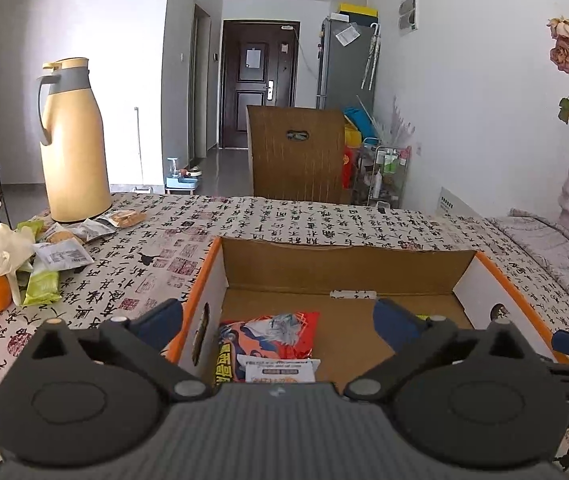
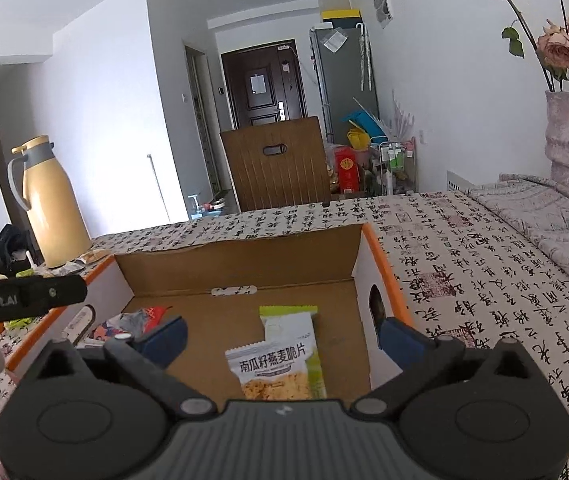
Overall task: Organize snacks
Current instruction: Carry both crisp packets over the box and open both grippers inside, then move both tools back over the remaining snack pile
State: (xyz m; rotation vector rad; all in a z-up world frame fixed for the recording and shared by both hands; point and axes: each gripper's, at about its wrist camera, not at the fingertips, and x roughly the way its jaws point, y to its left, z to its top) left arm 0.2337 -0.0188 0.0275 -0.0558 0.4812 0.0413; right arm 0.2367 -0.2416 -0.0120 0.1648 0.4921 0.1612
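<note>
Over the cardboard box (image 1: 348, 264) we hold left gripper (image 1: 280, 312) and right gripper (image 2: 284, 332) spread wide, empty; three packets inside, snack pile (image 1: 50, 252) still on worktop (image 1: 284, 216).

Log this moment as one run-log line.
left gripper: open, empty | right gripper: open, empty | cardboard box: orange packet, green packet inside | more snacks beside flask

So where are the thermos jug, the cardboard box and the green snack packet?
thermos jug (image 1: 74, 152), left wrist view, yellow body.
cardboard box (image 2: 240, 268), right wrist view, inner back wall.
green snack packet (image 2: 284, 360), right wrist view, printed front.
</note>
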